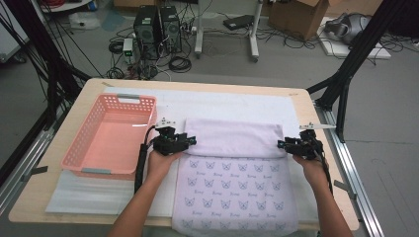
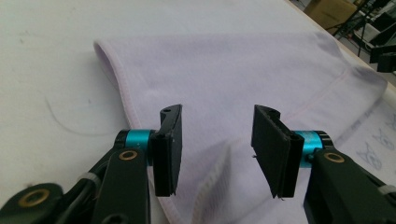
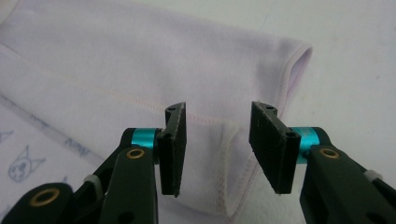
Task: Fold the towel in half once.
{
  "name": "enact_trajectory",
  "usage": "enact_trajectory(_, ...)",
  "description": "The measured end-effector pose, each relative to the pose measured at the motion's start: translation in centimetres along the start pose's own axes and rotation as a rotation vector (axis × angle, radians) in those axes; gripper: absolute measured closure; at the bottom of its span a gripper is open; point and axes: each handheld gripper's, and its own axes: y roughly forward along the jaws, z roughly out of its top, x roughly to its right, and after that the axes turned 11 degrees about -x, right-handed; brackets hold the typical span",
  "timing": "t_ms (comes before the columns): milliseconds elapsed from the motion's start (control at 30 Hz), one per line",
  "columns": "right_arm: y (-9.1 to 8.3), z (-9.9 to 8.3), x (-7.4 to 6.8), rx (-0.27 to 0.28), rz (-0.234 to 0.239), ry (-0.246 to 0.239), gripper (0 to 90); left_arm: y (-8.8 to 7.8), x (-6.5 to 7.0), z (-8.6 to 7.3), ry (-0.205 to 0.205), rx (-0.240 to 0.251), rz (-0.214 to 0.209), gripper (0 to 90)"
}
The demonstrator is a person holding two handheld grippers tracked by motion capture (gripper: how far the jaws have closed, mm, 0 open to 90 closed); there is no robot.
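Two grippers, left gripper (image 1: 190, 141) and right gripper (image 1: 280, 144), rest at the ends of a soft lilac towel (image 1: 232, 138), folded over on a pale wooden tabletop (image 1: 29, 190) covered by white padding (image 1: 217, 103). Both sets of jaws stand apart, holding nothing. A pink slotted plastic basket (image 1: 79, 148) sits left; cables litter the grey floor (image 1: 222, 64).

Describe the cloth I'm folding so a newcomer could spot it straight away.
Start from the wooden table and its white mat. Right of the pink basket, between the left gripper and the right gripper, lies the pale lilac towel. Its far part is folded back, plain side up, over a side printed with small blue butterfly-like motifs; nothing else there is fabric.
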Motion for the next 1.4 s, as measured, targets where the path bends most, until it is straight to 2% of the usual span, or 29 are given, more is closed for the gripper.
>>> enact_trajectory(100, 0.4, -0.4, -0.1, -0.021, -0.014, -0.016, 55.4, 0.4, 0.1, -0.5, 0.022, -0.081, 0.014, 54.2)
enact_trajectory(167, 0.6, -0.6, -0.2, -0.038, -0.035, -0.039, 58.3, 0.5, 0.4, -0.7, 0.041, -0.106, 0.038, 65.3)
enact_trajectory(233, 0.5, -0.9, -0.2, -0.037, -0.021, -0.047, 72.7, 0.4, 0.6, -1.2, 0.057, -0.079, 0.058, 83.4)
enact_trajectory(267, 0.5, -1.1, -0.2, -0.04, -0.023, -0.058, 81.7, 0.4, 0.7, -1.4, 0.054, -0.08, 0.055, 85.8)
enact_trajectory(300, 0.4, -1.3, -0.2, -0.045, -0.02, -0.068, 85.9, 0.4, 0.7, -1.5, 0.059, -0.088, 0.055, 86.4)
enact_trajectory(367, 0.1, -1.7, -0.3, -0.035, -0.011, -0.065, 86.5, -0.2, 1.1, -1.7, 0.079, -0.053, 0.06, 86.7)
enact_trajectory(433, -0.4, -2.3, -0.5, -0.011, -0.006, -0.074, 86.7, -0.8, 1.5, -1.7, 0.101, -0.044, 0.051, 86.7)
enact_trajectory(500, -0.9, -3.1, -0.9, 0.0, -0.01, -0.085, 86.7, -1.3, 1.9, -2.0, 0.125, -0.016, 0.044, 86.6)
enact_trajectory(567, -1.5, -3.9, -1.2, 0.017, -0.004, -0.096, 86.6, -1.9, 2.1, -2.5, 0.131, -0.001, 0.033, 86.2)
enact_trajectory(600, -2.0, -4.8, -1.5, 0.042, 0.002, -0.097, 86.6, -2.1, 2.2, -2.8, 0.131, 0.008, 0.027, 86.1)
enact_trajectory(700, -2.5, -5.6, -1.8, 0.063, 0.014, -0.1, 86.6, -2.9, 2.5, -4.0, 0.136, 0.028, 0.007, 86.0)
enact_trajectory(733, -2.7, -6.0, -2.0, 0.068, 0.014, -0.108, 86.6, -3.2, 2.6, -4.4, 0.149, 0.029, 0.008, 86.1)
enact_trajectory(1033, -4.6, -8.7, -3.9, 0.1, 0.031, -0.134, 86.6, -6.1, 4.1, -6.9, 0.162, 0.074, -0.051, 86.0)
enact_trajectory(1300, -6.8, -11.3, -5.4, 0.12, 0.045, -0.137, 86.6, -8.1, 5.8, -9.3, 0.176, 0.066, -0.079, 84.9)
enact_trajectory(1400, -7.4, -12.1, -5.9, 0.11, 0.048, -0.137, 86.6, -8.5, 6.2, -10.1, 0.181, 0.055, -0.087, 84.9)
